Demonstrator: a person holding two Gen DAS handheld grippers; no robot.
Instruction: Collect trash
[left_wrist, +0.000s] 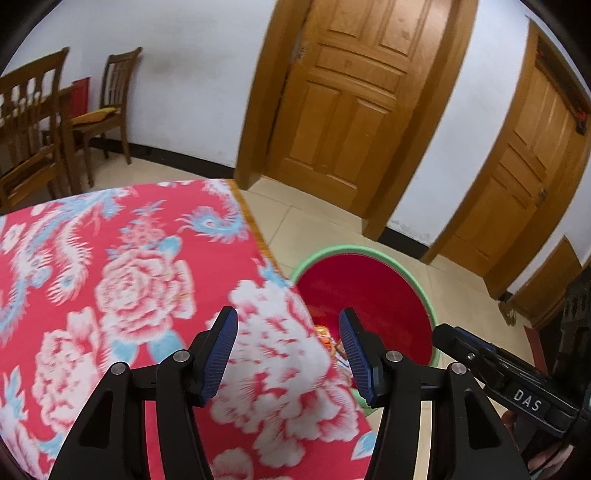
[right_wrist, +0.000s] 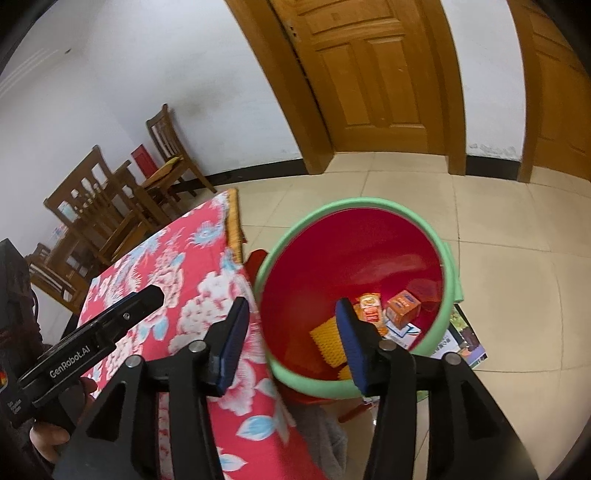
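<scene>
a: why is the red bucket (right_wrist: 369, 251) by the corner of the flowery tabletop (left_wrist: 129, 277)?

b: so trash drops in. small boxes (right_wrist: 402, 308) lie inside.

a: the left gripper (left_wrist: 288, 354) and right gripper (right_wrist: 291, 343)?

b: both wide open, holding nothing.

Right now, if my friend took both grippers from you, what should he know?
Left gripper: open, holding nothing, above the edge of the flowered tablecloth.
Right gripper: open, holding nothing, near the bin's rim.
The red bin with the green rim stands on the floor beside the table.
Done: an orange box, an orange packet and a yellow wrapper lie in the bin.
Left: no trash shows on the cloth in view; check the rest of the table.
</scene>
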